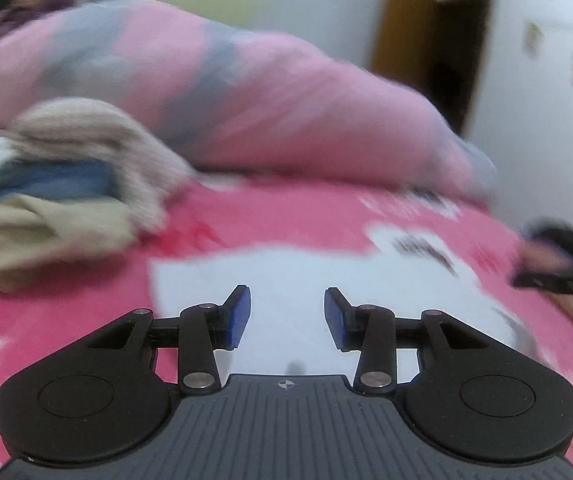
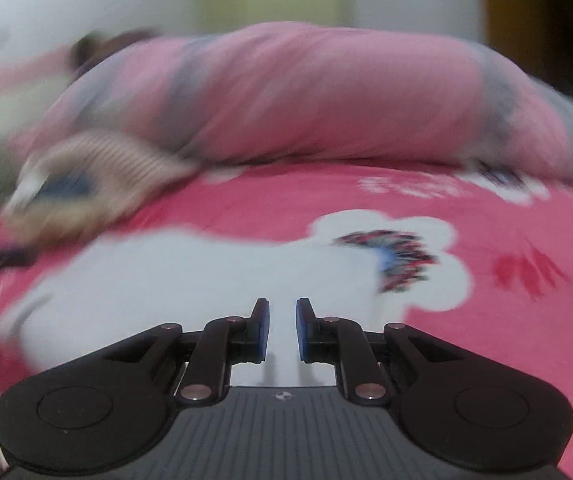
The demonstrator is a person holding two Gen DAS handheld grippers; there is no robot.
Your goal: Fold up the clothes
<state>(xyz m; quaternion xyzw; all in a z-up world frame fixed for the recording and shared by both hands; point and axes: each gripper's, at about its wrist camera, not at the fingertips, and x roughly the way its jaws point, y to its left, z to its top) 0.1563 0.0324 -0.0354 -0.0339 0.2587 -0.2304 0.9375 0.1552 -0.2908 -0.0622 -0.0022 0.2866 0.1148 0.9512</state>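
On the bed, the largest item is the pink sheet (image 2: 246, 208) printed with white flower shapes, which serves as the working surface. Along its far edge lies a bulky pink-and-grey quilt (image 1: 214, 92), pushed back so that the near area is free for spreading a garment.

To the left sits a pile of clothes (image 1: 58, 184): beige knit, a blue piece and a tan piece, heaped against the quilt. Blur prevents judging whether these are folded or merely stacked; the pile fits either a supply waiting to be folded or a stack of finished items.

Directly below both grippers lies a white garment (image 2: 190, 276), spread flat on the sheet. It bears a multicoloured print (image 2: 390, 260) near its right side. Its outline is blurred, so the number of folds in it cannot be determined.

The left gripper (image 1: 287, 316) hovers above the white garment with its blue pads set wide apart and nothing between them. The right gripper (image 2: 282, 328) hovers over the same garment with its pads drawn near each other, a narrow gap remaining, and no cloth held. Both point toward the quilt, a stance that suits reaching for a garment edge.
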